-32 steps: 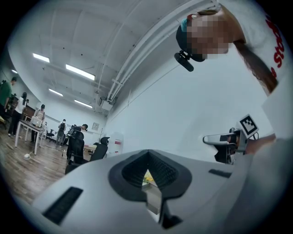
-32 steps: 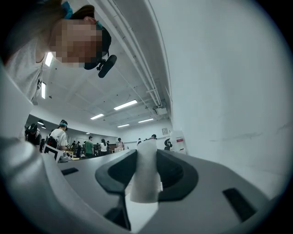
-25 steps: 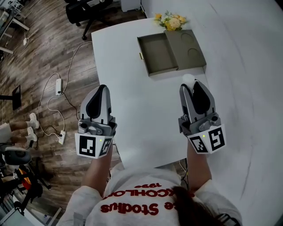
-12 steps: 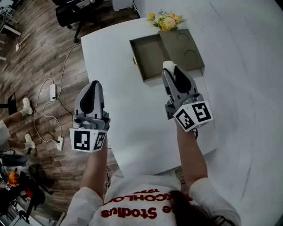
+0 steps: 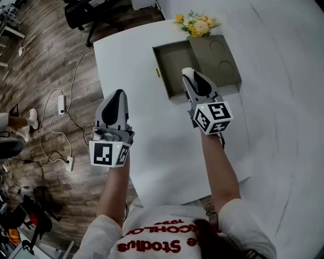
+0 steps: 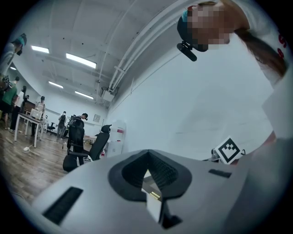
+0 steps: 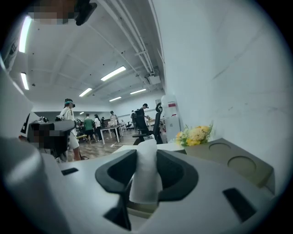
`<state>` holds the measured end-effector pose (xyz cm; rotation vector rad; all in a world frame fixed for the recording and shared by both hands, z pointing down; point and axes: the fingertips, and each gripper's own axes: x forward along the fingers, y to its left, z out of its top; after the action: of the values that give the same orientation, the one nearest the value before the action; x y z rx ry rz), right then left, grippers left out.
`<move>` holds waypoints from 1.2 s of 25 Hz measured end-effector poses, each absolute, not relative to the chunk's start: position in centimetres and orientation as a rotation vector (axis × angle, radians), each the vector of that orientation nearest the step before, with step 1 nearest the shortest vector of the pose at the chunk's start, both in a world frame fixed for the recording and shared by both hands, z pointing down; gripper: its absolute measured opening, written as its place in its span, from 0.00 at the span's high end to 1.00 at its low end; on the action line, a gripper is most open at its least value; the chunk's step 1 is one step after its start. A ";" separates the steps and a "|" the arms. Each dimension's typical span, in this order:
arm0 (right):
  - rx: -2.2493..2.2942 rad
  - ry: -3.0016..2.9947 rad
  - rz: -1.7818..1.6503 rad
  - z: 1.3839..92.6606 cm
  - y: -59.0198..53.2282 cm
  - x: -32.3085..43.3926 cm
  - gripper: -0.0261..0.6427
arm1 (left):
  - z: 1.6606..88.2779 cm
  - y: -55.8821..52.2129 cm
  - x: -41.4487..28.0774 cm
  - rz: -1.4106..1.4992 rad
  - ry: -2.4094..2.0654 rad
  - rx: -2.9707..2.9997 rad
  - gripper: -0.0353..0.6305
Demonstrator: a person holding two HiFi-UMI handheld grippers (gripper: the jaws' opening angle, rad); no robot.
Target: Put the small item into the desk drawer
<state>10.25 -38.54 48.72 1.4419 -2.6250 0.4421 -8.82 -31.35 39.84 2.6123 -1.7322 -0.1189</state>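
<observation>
An olive drawer (image 5: 172, 60) stands pulled out to the left of its olive desk box (image 5: 216, 53), on the white desk (image 5: 147, 126). My right gripper (image 5: 188, 72) hangs over the drawer's right part, shut on a small white item (image 5: 186, 71). In the right gripper view that white item (image 7: 145, 176) stands upright between the pads of the right gripper (image 7: 146, 148), and the box (image 7: 229, 162) lies ahead to the right. My left gripper (image 5: 118, 93) hovers over the desk's left edge, shut, with nothing in it. Its tips meet in the left gripper view (image 6: 147, 153).
Yellow flowers (image 5: 197, 25) stand behind the box, near the white wall on the right. Left of the desk is wooden floor with cables and a power strip (image 5: 61, 103), and an office chair (image 5: 91, 12) at the far left. People stand in the distant room.
The right gripper carried the white item away from the near desk edge, lower and forward, until it is over the open drawer. The left gripper moved a little forward and down.
</observation>
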 end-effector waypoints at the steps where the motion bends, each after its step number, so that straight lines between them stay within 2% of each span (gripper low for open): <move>1: 1.430 -2.608 0.443 49.5 -38.9 10.1 0.75 | 40.1 -31.5 -8.9 -0.122 -1.728 2.607 0.94; 12: 1.310 -2.406 0.426 55.6 -39.9 8.5 0.74 | 43.0 -32.7 -9.9 -0.070 -1.746 2.550 0.94; 22: 1.309 -2.428 0.405 55.9 -39.7 8.7 0.73 | 44.6 -33.6 -9.6 -0.041 -1.745 2.520 0.94; 30: 1.393 -2.521 0.318 51.0 -39.2 9.9 0.90 | 43.6 -33.2 -9.4 -0.030 -1.755 2.544 0.94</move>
<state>9.88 -39.15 50.95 1.3931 -2.5214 0.3183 -9.44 -33.16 43.64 2.5443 -1.7550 -0.0303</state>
